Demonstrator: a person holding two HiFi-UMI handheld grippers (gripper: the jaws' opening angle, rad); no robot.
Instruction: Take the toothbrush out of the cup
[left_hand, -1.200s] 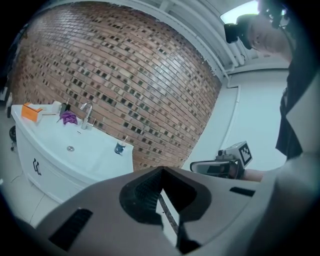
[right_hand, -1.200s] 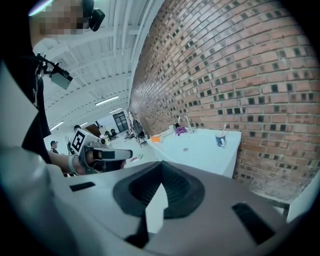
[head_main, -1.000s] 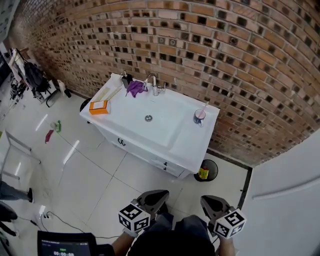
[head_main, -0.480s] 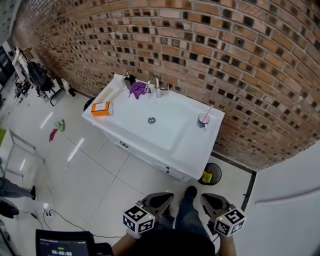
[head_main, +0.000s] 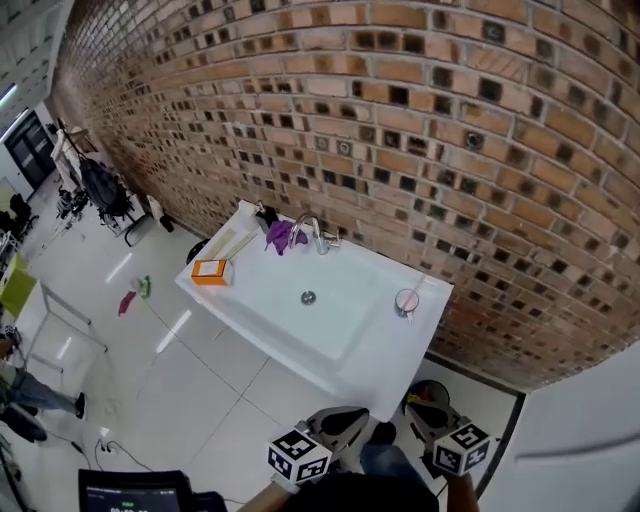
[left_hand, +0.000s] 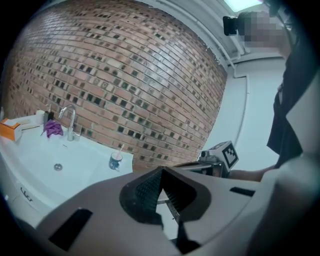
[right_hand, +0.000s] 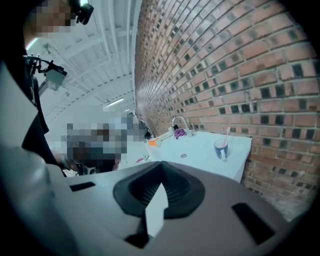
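Brown brick wall (head_main: 420, 120) rose behind a white washbasin cabinet (head_main: 372, 352) that stood on pale floor tiles. On the basin's right rim, close to the wall, sat a small blue-and-white cup (head_main: 405, 301). It was upright, with a pink-handled toothbrush (head_main: 413, 290) standing in it and leaning toward the wall. A chrome tap (head_main: 318, 235) stood at the back edge, with a purple cloth (head_main: 278, 236) just beside it on its left. An orange box (head_main: 210, 271) lay on the left end of the counter. Both grippers were held low in front of the person, well apart from the cup. The left gripper (left_hand: 162, 168) had its jaws closed together with nothing between them. The right gripper (right_hand: 162, 162) likewise had its jaws pressed together and held nothing. Each pointed toward the basin.
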